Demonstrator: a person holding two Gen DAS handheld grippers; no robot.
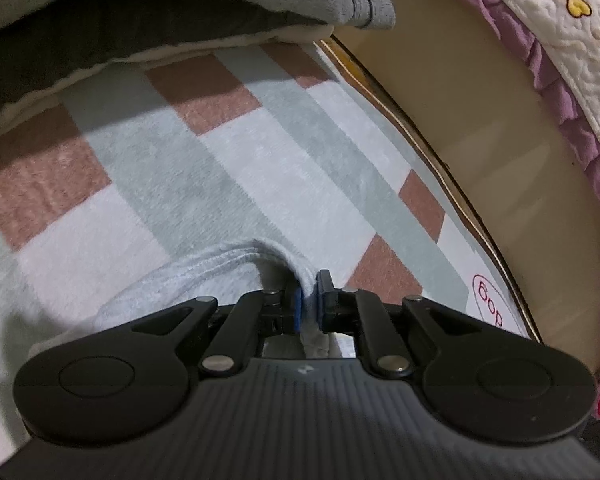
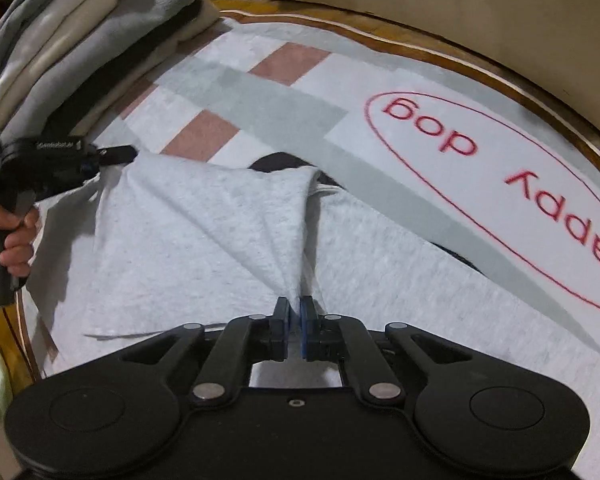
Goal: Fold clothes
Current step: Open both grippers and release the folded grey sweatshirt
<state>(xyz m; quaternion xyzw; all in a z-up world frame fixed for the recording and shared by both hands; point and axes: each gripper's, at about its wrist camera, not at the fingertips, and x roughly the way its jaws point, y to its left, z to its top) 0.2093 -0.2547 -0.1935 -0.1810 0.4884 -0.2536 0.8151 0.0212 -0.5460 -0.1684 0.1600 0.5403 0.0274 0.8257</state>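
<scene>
while both fingers (image 1: 309, 300) (image 2: 295, 316) pinch grey garment (image 2: 204, 240), only right view shows hand (image 2: 16, 236).

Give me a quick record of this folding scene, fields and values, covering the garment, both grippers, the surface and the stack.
garment: light grey garment, partly lifted, creased
left gripper: shut on garment edge
right gripper: shut on a pinched fold
surface: checked blanket with red lettering
stack: folded clothes at the blanket's far left
</scene>
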